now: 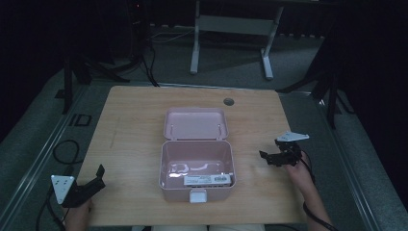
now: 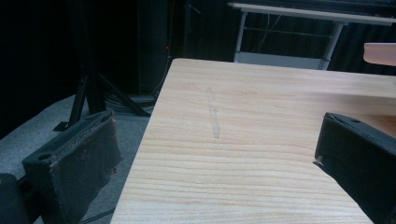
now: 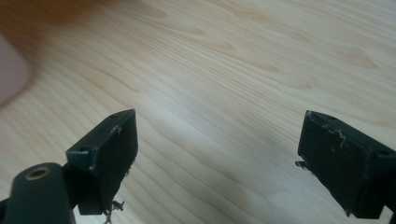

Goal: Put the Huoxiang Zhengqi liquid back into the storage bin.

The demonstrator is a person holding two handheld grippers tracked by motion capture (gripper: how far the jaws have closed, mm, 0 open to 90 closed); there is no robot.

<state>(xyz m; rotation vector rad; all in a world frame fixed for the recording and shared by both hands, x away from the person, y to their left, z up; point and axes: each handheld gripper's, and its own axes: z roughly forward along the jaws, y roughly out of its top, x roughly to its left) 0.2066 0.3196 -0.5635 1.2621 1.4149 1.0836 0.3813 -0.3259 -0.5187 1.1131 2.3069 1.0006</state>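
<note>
A pink box (image 1: pixel 197 163) sits at the centre of the desk (image 1: pixel 130 125), its lid (image 1: pixel 195 123) thrown back toward twelve o'clock. Inside, against the six o'clock wall, lies a white strip (image 1: pixel 208 180), a flat labelled piece whose nature is too small to tell. A white latch (image 1: pixel 197 196) juts from the front wall.

The likeliest trouble from here is a clumsy entry into the box. The strip lies low and tight against the near wall, so a claw coming in from three o'clock could catch the rim and shove the light box across the smooth wood instead of reaching inside. With nothing bracing the box, any side push would probably slide it or tip the open lid. A flat strip is also hard to pinch off a floor; the pads may skid over it.

The right claw (image 1: pixel 270 158) hangs at three o'clock of the box, near it but apart, pointing toward it. In the right gripper view its jaws stand wide apart over bare wood, with nothing between them and nothing touched.

The left claw (image 1: pixel 94 180) rests near the desk's edge at eight o'clock, well apart from the box. Its jaws are spread wide too, empty, one overhanging the floor (image 2: pixel 56 116).
</note>
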